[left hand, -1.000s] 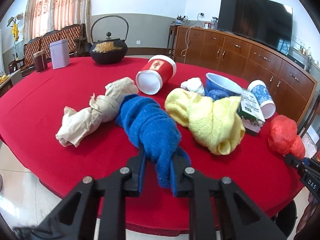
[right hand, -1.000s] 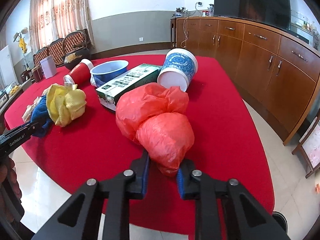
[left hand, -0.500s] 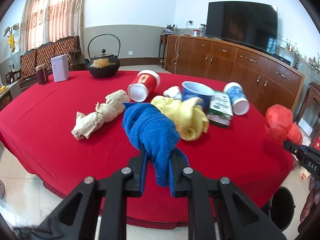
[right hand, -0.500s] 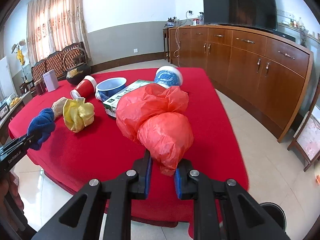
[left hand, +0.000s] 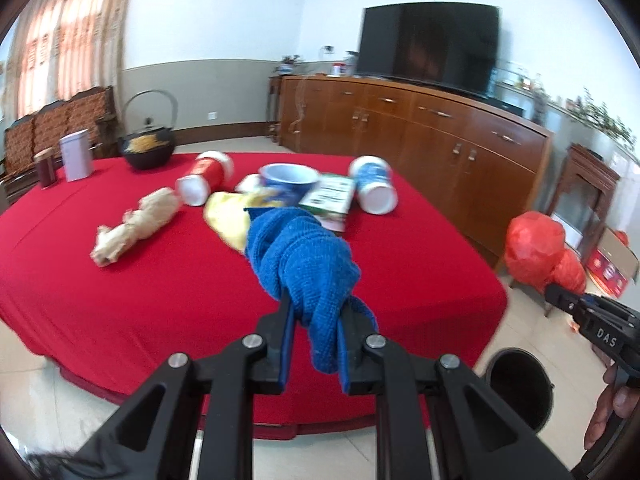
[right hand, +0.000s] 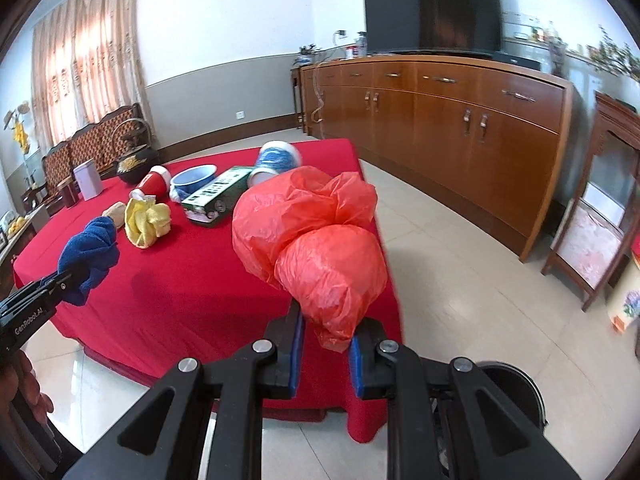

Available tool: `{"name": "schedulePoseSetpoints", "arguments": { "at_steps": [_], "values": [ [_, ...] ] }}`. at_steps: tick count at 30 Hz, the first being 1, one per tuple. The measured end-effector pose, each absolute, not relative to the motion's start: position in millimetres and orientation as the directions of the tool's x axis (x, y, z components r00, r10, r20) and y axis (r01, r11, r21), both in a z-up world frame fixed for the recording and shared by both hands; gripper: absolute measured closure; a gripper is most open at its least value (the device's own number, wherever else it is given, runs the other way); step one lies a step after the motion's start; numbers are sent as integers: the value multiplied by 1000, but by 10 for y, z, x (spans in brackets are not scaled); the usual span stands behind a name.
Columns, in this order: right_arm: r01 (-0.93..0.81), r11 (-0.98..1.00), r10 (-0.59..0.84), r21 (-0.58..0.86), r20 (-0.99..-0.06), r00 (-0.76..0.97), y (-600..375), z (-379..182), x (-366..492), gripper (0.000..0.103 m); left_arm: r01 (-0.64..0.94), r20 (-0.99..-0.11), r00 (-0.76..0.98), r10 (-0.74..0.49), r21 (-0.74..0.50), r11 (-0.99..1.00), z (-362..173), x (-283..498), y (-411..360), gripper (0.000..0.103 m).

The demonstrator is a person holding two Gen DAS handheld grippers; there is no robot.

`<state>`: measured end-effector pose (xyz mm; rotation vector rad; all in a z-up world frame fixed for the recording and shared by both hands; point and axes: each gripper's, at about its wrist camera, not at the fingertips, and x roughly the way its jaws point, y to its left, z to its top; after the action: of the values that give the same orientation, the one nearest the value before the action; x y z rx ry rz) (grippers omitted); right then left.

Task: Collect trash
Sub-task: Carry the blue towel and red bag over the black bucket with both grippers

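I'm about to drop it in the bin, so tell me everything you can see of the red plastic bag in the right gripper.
The red plastic bag is thin, crinkled, translucent orange-red film bunched into two puffy lobes. The right gripper is shut on its lower tip, holding it in the air, off the red table. Nothing else touches it. A black bin sits on the floor below, to the right.

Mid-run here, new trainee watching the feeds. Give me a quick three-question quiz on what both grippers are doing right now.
1. True or false: the left gripper is shut on the blue towel.
2. What does the right gripper hold? A) yellow cloth B) red plastic bag C) green box
3. Fill in: on the floor below the table's near corner stands a black ____.

Key:
1. True.
2. B.
3. Bin; the yellow cloth and green box lie on the red table.
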<state>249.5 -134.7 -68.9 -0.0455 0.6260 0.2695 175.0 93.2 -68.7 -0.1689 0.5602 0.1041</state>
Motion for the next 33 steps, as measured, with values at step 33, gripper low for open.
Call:
{"name": "schedulePoseSetpoints", "arguments": {
  "at_steps": [33],
  "values": [
    [122,988,-37,90,-636,770,-3405,-977,1658,83,367,-565,745,-355,-97,925,-754,1797,-1454,84]
  ]
}}
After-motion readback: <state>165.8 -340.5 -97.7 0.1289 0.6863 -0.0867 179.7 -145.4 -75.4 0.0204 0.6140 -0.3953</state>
